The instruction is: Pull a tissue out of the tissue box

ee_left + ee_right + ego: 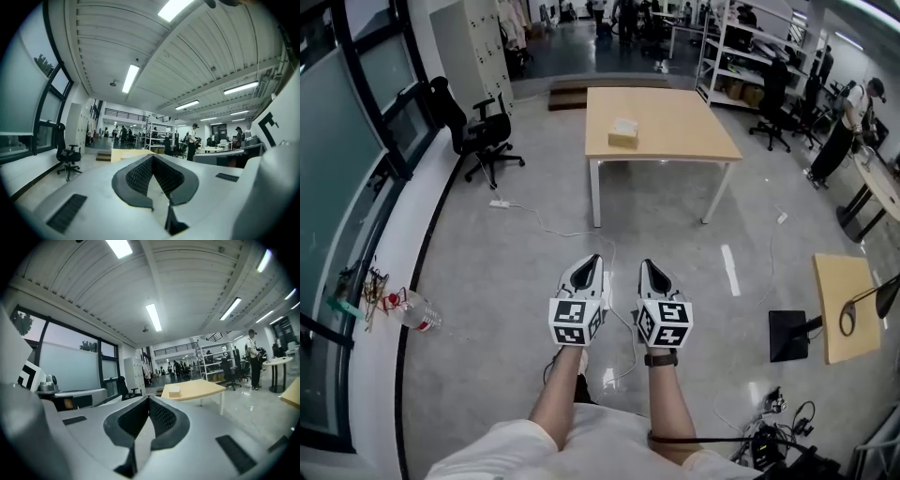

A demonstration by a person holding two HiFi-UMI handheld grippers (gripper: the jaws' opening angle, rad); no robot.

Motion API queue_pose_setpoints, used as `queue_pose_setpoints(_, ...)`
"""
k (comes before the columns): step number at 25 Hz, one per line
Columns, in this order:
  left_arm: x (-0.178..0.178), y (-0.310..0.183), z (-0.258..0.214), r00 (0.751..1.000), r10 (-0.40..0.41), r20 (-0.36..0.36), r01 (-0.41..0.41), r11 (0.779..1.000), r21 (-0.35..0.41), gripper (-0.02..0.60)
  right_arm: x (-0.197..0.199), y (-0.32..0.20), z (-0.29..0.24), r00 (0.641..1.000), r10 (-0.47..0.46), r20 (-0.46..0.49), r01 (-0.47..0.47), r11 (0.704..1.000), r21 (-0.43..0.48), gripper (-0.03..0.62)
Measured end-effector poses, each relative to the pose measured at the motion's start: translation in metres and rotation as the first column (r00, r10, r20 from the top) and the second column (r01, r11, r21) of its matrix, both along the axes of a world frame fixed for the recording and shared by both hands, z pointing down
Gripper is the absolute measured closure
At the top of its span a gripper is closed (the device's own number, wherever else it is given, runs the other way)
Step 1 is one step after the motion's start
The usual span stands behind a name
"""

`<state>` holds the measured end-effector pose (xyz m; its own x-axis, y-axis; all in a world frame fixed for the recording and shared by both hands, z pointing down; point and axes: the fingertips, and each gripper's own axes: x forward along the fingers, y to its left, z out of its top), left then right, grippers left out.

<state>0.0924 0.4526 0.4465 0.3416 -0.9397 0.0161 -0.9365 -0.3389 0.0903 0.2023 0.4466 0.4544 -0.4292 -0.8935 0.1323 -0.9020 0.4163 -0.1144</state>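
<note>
A pale tissue box (623,133) lies on a light wooden table (675,127) far ahead across the grey floor; the right gripper view shows the same tissue box (174,391) small on the table (197,389). Both grippers are held side by side low in front of the person, well short of the table. My left gripper (593,259) has its jaws together with nothing between them, as the left gripper view confirms for the left gripper (152,156). My right gripper (648,264) is likewise shut and empty, pointing at the table (148,398).
A black office chair (478,131) stands left of the table by the windows. A plastic bottle (417,314) lies on the window ledge. Cables (534,220) trail over the floor. A small wooden table (844,305) and a black base plate (789,336) are at right; a person (848,127) stands beyond.
</note>
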Motion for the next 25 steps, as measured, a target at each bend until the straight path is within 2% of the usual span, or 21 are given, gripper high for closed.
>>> queue_pose_setpoints(5, -0.026, -0.073, -0.026, 0.998, 0.063, -0.02, -0.062, 0.995, 0.073, 0.58, -0.032, -0.07, -0.016, 0.999, 0.009, -0.039, -0.008, 1.0, 0.023, 0.592)
queue_pose_setpoints(8, -0.046, -0.12, -0.049, 0.996, 0.091, -0.007, -0.089, 0.987, 0.131, 0.58, -0.063, -0.113, -0.052, 0.997, -0.028, -0.068, 0.036, 0.991, 0.128, 0.592)
queue_pose_setpoints(11, -0.073, -0.159, -0.062, 0.994, 0.105, 0.004, -0.104, 0.981, 0.164, 0.58, -0.093, -0.153, -0.076, 0.997, -0.012, -0.073, 0.028, 0.976, 0.215, 0.592)
queue_pose_setpoints(15, -0.123, -0.198, -0.055, 0.994, 0.104, -0.013, -0.101, 0.983, 0.155, 0.58, -0.142, -0.193, -0.074, 0.998, 0.028, -0.062, -0.012, 0.968, 0.25, 0.592)
queue_pose_setpoints(18, -0.148, -0.227, -0.037, 0.993, 0.104, -0.053, -0.098, 0.989, 0.115, 0.58, -0.171, -0.22, -0.06, 0.996, 0.014, -0.09, 0.008, 0.973, 0.231, 0.592)
queue_pose_setpoints(25, -0.158, -0.296, -0.007, 0.992, 0.103, -0.074, -0.099, 0.993, 0.061, 0.58, -0.185, -0.292, -0.04, 0.994, 0.0, -0.113, 0.022, 0.981, 0.194, 0.592)
